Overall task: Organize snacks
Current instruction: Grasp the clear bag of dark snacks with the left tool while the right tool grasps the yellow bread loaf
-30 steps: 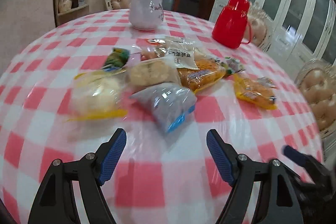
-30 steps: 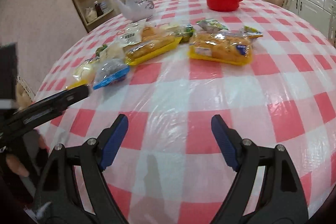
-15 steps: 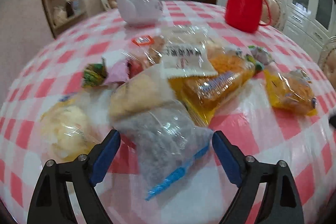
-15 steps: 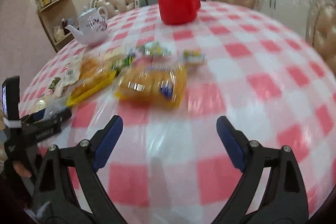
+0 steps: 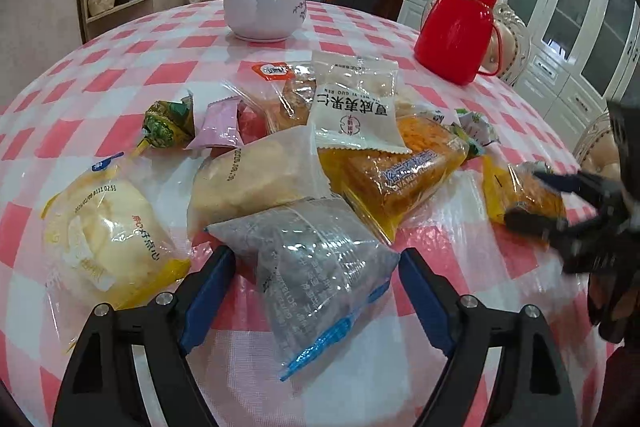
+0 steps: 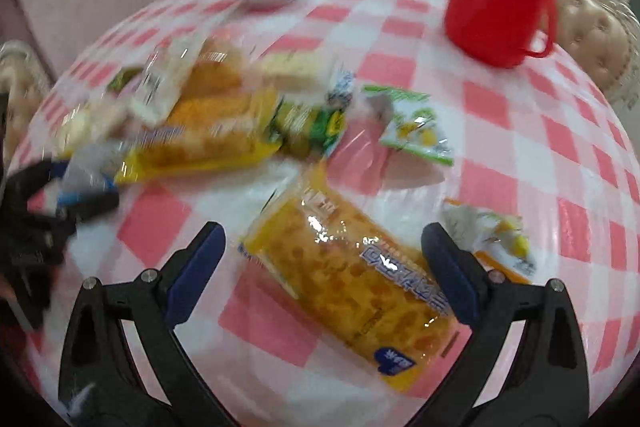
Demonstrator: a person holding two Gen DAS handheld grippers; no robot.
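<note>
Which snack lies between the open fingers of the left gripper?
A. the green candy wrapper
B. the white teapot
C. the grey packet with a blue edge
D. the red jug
C: in the left wrist view the grey packet lies on the table between the spread fingers of the left gripper, neither pad pressing it.

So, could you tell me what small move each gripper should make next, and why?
Probably close. The left gripper already straddles the grey packet with the blue seal, and the right gripper straddles the yellow cake packet. Both grippers have just been opening and neither pad visibly presses yet, so easing down slightly and closing seems the natural step.
</note>
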